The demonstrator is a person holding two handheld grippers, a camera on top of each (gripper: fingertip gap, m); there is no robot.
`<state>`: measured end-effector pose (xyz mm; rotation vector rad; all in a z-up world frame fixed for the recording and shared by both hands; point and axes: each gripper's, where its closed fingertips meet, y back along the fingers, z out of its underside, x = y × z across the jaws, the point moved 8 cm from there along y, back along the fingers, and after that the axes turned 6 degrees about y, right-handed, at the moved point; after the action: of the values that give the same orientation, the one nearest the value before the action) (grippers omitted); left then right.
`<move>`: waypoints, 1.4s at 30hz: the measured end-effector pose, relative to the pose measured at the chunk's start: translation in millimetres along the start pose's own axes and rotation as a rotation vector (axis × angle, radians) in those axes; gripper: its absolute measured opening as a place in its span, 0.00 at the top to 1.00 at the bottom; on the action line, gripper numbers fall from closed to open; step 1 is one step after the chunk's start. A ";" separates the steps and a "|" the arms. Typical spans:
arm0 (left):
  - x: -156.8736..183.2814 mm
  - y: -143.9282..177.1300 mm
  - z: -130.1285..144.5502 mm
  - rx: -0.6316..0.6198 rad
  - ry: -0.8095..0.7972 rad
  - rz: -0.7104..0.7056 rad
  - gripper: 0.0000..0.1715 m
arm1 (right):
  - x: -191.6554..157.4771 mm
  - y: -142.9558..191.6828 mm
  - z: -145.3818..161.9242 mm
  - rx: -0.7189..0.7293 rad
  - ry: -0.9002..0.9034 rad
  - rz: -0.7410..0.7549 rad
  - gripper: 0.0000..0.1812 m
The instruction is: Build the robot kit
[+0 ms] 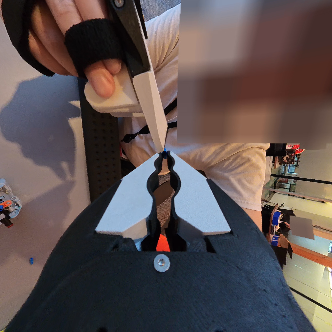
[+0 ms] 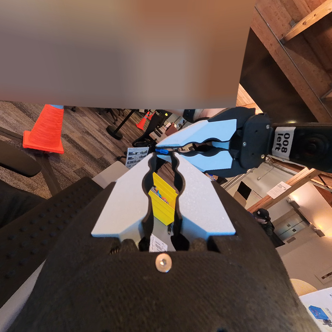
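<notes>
My left gripper [image 1: 163, 156] is shut on a small blue pin [image 1: 164, 154], pinched at its very tips and held up in the air. In the right wrist view the left gripper [image 2: 159, 150] comes in from the right with the blue pin [image 2: 161, 151] sticking out of its tips. My right gripper [image 2: 162, 154] stands narrowly open, one tip on each side of the pin and close to it. In the left wrist view the right gripper [image 1: 161, 145] comes down from above, edge-on, with its tip at the pin. A hand with a black finger sleeve [image 1: 93, 43] holds it.
A small grey brick-built assembly [image 1: 8, 206] and a loose blue pin [image 1: 31, 260] lie on the white table at left. A black perforated strip [image 1: 100, 143] runs along the table. A yellow bin [image 2: 164, 206] of small parts sits below my right gripper. An orange cone [image 2: 45, 129] stands on the floor. Less than 4 cm separates the two grippers' tips.
</notes>
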<state>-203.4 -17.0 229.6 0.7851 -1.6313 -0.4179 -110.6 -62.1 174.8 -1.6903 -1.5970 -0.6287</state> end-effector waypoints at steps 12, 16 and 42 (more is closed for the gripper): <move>-2.1 3.0 0.5 0.024 -0.008 -0.001 0.98 | -0.6 3.1 -0.8 0.008 0.004 -0.012 0.93; -2.4 3.9 0.6 0.025 -0.011 -0.010 0.98 | -0.4 5.2 -0.5 0.008 0.004 -0.017 0.94; 21.1 12.4 43.0 0.885 -0.657 -0.859 0.91 | 38.6 43.3 16.2 0.133 -0.306 0.153 0.98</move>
<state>-249.2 -29.3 243.5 2.2315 -2.0238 -0.5844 -65.5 -24.1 186.9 -1.8521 -1.6547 -0.1891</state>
